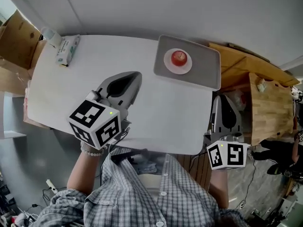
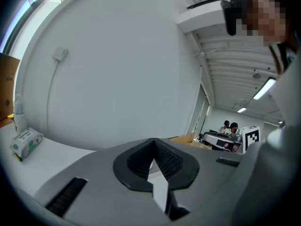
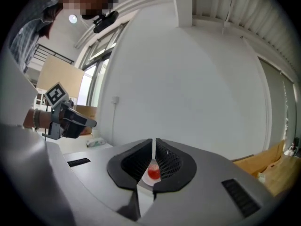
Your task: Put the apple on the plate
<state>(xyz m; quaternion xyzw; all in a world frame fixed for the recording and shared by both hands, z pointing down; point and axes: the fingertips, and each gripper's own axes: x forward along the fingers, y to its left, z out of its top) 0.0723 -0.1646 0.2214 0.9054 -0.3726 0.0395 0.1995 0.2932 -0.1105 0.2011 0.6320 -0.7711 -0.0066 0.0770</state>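
Upper centre: red round apple point(image 1: 179, 56) on round white plate point(image 1: 168, 66), well apart from grey left gripper point(image 1: 137, 74) and right gripper point(image 1: 220, 98) below, both clenched empty.

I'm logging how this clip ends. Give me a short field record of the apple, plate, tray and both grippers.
apple: red, resting on the plate
plate: white, on the tray
tray: gray, far right part of the table
left gripper: jaws together, empty, over the table
right gripper: jaws together, empty, beside the table's near right edge
task: looks done
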